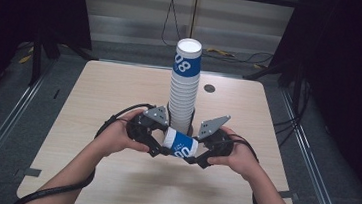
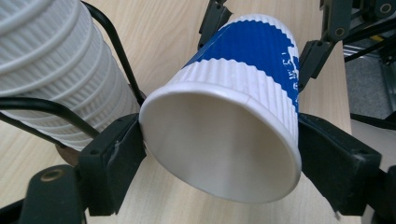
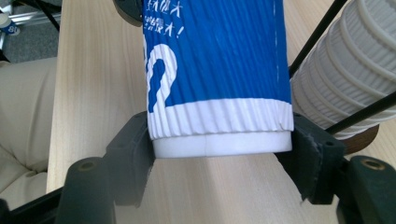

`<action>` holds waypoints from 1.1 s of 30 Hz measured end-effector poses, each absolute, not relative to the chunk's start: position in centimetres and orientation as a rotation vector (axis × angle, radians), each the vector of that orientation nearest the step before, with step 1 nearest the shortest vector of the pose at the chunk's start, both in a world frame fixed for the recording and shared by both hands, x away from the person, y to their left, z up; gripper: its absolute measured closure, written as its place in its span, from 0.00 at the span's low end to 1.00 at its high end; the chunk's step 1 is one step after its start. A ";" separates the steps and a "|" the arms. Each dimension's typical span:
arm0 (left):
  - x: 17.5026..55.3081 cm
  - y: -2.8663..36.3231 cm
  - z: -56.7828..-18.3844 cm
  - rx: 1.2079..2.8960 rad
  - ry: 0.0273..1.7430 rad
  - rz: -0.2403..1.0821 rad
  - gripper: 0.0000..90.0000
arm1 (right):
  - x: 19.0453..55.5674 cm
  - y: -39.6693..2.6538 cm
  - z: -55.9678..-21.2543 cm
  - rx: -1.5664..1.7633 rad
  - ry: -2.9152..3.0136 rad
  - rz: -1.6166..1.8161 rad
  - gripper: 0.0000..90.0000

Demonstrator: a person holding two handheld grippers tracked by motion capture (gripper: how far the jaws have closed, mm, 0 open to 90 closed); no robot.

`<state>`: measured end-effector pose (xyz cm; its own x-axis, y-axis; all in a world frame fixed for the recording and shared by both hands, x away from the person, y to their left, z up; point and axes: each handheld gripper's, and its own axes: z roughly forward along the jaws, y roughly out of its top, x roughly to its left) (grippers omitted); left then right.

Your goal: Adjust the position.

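Spreading beneath both grippers, the pale wooden table (image 1: 91,123) carries everything in the scene. Just beyond the two grippers, between them and a little farther from the person, rises the tall stack of ribbed white cups (image 1: 183,89), its topmost cup banded blue; thin black wires of a holder run up beside the stack, and in the left gripper view the stack (image 2: 56,70) sits close to that gripper's left jaw.

Lying on its side between the two grippers is a single blue-and-white paper cup (image 1: 180,144), held clear of the table top. The left gripper (image 1: 160,151) takes the cup's open mouth end: in the left gripper view the rim (image 2: 219,140) sits between the black jaws, each jaw against the cup's side, and the rim looks pressed slightly out of round. The right gripper (image 1: 194,159) clamps the cup's base end: in the right gripper view its jaws press on either side of the white bottom ring (image 3: 222,142). Both of the person's hands wrap the gripper bodies, cables trailing back along the forearms.
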<state>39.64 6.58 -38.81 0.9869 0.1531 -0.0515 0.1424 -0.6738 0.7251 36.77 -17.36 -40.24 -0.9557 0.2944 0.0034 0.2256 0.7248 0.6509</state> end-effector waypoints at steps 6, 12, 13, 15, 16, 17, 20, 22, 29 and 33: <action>39.6 6.5 -38.5 2.339 0.215 0.011 0.23 | 36.8 -17.3 -40.5 0.432 2.826 1.048 0.34; 39.5 6.6 -38.4 2.358 0.218 0.006 0.26 | 36.7 -17.2 -40.8 0.446 2.822 1.076 0.33; 39.5 6.6 -38.4 2.364 0.221 0.005 0.26 | 36.7 -17.2 -40.8 0.452 2.818 1.079 0.33; 39.5 6.7 -38.3 2.389 0.209 0.001 0.26 | 36.6 -17.1 -41.0 0.464 2.819 1.086 0.31; 39.5 6.7 -38.3 2.392 0.220 -0.002 0.26 | 36.6 -17.0 -41.1 0.460 2.817 1.085 0.31; 39.4 6.7 -38.3 2.387 0.232 -0.001 0.26 | 36.6 -17.0 -41.1 0.465 2.813 1.091 0.30; 39.5 7.0 -38.2 2.406 0.225 -0.002 0.26 | 36.6 -16.9 -41.3 0.474 2.814 1.089 0.25; 39.4 7.1 -38.2 2.423 0.225 0.016 0.26 | 36.6 -16.9 -41.4 0.499 2.817 1.084 0.21; 39.5 7.8 -38.3 2.472 0.255 0.007 0.26 | 36.6 -17.2 -41.7 0.538 2.809 1.061 0.16; 39.7 8.1 -38.2 2.501 0.279 0.028 0.26 | 36.7 -17.4 -41.7 0.554 2.804 1.055 0.16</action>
<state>39.68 8.08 -38.17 0.9776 0.2059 -0.0448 0.1929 -0.7889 0.5834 36.66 -17.44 -41.73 -0.9294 0.3669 0.0384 0.3013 0.6948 0.6531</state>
